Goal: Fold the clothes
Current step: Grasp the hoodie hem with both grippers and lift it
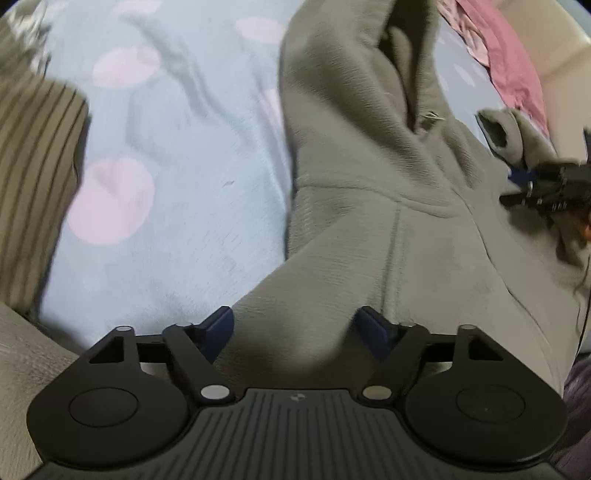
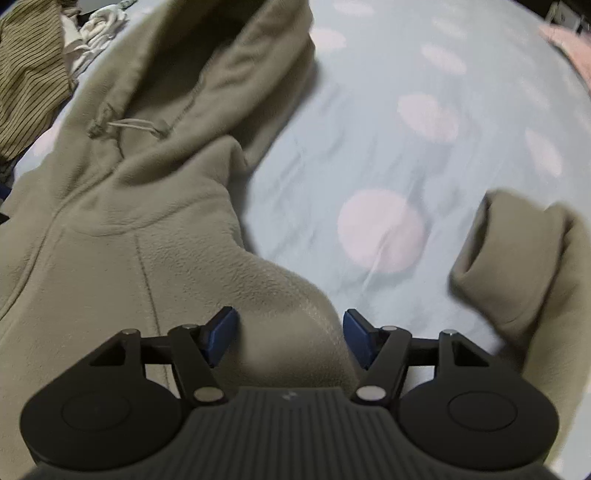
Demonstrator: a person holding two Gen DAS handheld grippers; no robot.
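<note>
A grey-green fleece hoodie (image 1: pixel 388 229) lies on the blue sheet with pink dots (image 1: pixel 166 184); its hood points away. My left gripper (image 1: pixel 293 325) has its jaws wide apart with a ridge of the hoodie's fabric between them. My right gripper (image 2: pixel 290 332) also stands wide apart over a fold of the hoodie (image 2: pixel 122 236) at the shoulder. The hood with its drawstring (image 2: pixel 136 127) lies at upper left. A sleeve cuff (image 2: pixel 517 254) hangs at the right. The right gripper also shows in the left wrist view (image 1: pixel 517 192), by the cuff (image 1: pixel 506 133).
A striped olive garment (image 1: pixel 33 155) lies at the left, also seen in the right wrist view (image 2: pixel 29 70). A pink cloth (image 1: pixel 509 55) lies at the far right. White cloth (image 2: pixel 99 26) sits at the top left. The bed sheet (image 2: pixel 406 147) spreads to the right.
</note>
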